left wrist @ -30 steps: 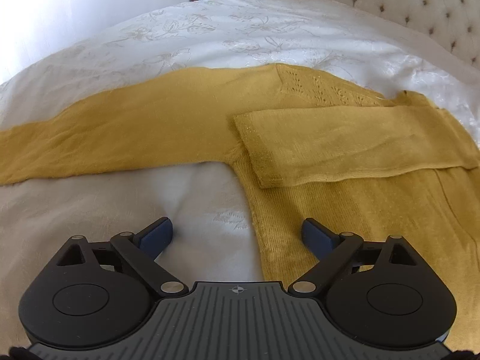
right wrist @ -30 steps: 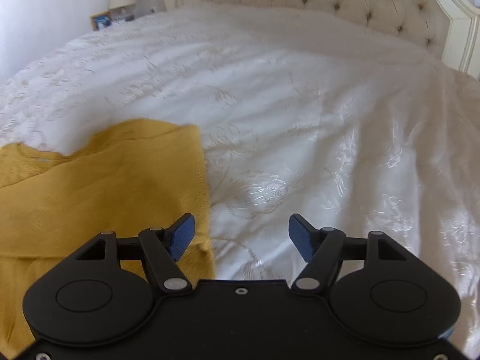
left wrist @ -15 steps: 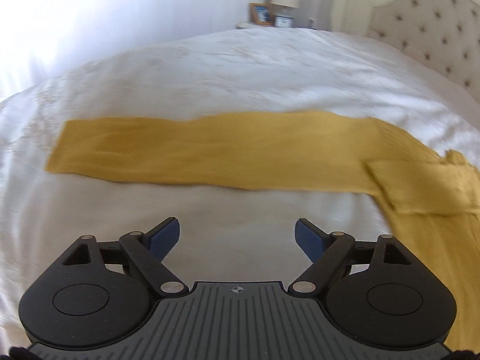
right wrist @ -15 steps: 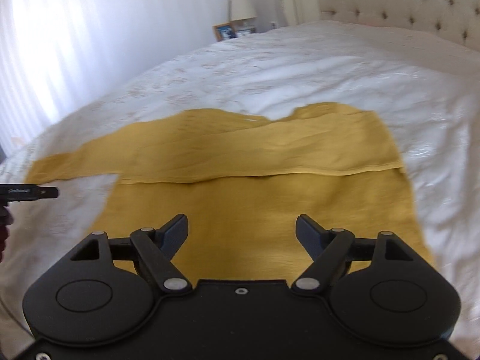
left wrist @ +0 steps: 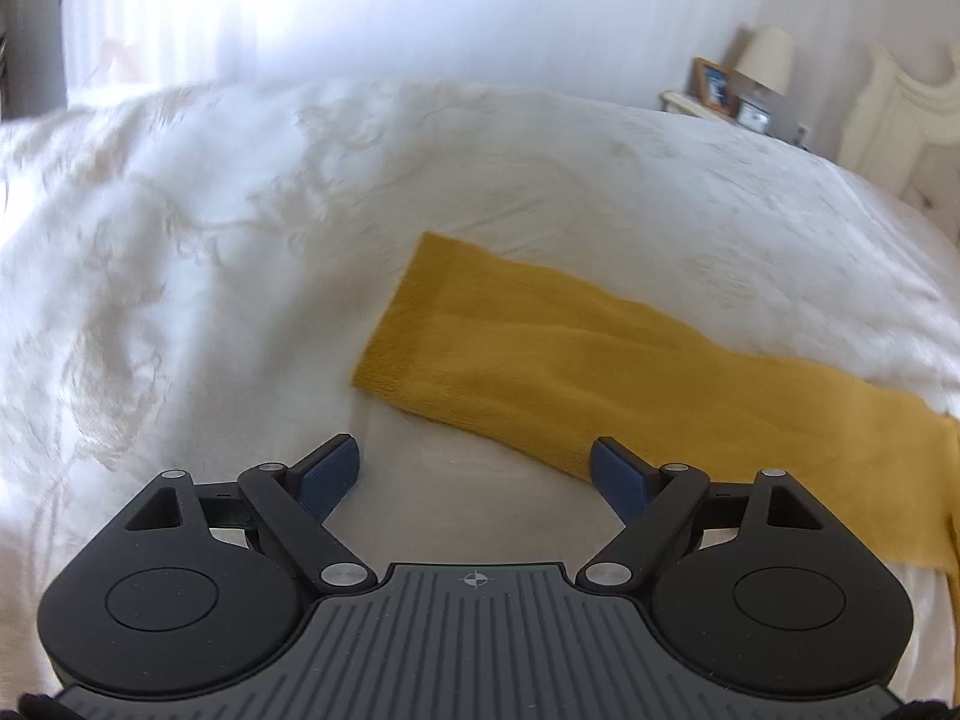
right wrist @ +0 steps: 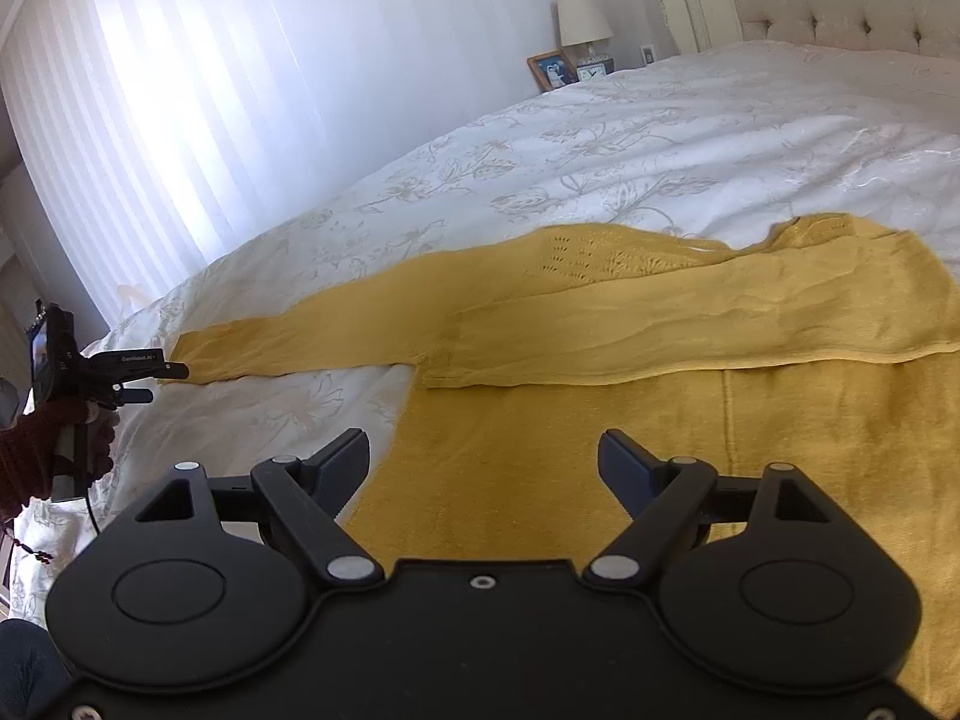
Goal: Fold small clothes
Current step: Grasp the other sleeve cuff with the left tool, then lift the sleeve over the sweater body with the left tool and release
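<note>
Mustard-yellow knit sweater [right wrist: 600, 450] flat on white embroidered bedspread [right wrist: 630, 138], one sleeve folded across chest, other stretched left. Soft, light, floppy. Left gripper [left wrist: 475, 476] spread, empty; right gripper [right wrist: 483, 467] opening, empty. You pinch cuff [left wrist: 390, 354].

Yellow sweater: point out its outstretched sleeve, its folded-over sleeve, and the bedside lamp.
outstretched sleeve [left wrist: 414, 336], left wrist view, near its cuff end.
folded-over sleeve [right wrist: 690, 324], right wrist view, middle of the sleeve lying across the body.
bedside lamp [right wrist: 581, 15], right wrist view, on the shade.
</note>
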The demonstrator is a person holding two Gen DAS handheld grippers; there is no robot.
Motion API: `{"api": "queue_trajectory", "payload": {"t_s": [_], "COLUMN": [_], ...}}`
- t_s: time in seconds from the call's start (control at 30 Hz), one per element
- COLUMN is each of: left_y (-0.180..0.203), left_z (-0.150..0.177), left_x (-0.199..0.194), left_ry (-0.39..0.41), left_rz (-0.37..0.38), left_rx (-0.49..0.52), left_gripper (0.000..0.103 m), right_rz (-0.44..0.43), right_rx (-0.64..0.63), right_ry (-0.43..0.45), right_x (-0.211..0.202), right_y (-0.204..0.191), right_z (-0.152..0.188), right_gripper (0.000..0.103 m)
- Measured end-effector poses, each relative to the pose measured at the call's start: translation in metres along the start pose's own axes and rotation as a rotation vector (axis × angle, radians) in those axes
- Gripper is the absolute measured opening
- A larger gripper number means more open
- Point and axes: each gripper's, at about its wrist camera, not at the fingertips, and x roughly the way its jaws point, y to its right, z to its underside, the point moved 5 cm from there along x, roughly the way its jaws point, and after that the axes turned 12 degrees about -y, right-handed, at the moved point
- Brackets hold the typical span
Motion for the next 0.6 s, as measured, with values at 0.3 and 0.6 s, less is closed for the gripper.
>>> {"api": "queue_trajectory", "payload": {"t_s": [0.3,0.6], "left_y": [-0.005,0.036], "left_z": [-0.033,-0.045], "left_x": [0.021,-0.026], "left_ry": [0.052,0.061], "left_rz": [-0.015,0.033], "left_rx": [-0.038,-0.044], "left_gripper": [0.071,0.005], "right_rz": [0.004,0.004], "right_rx": [0.031,0.07], "right_ry": [-0.046,-0.044], "right_x": [0.018,0.012], "right_y": [0.005,0.018], "right_z": [0.007,0.013], "right_gripper": [0.085,0.085]}}
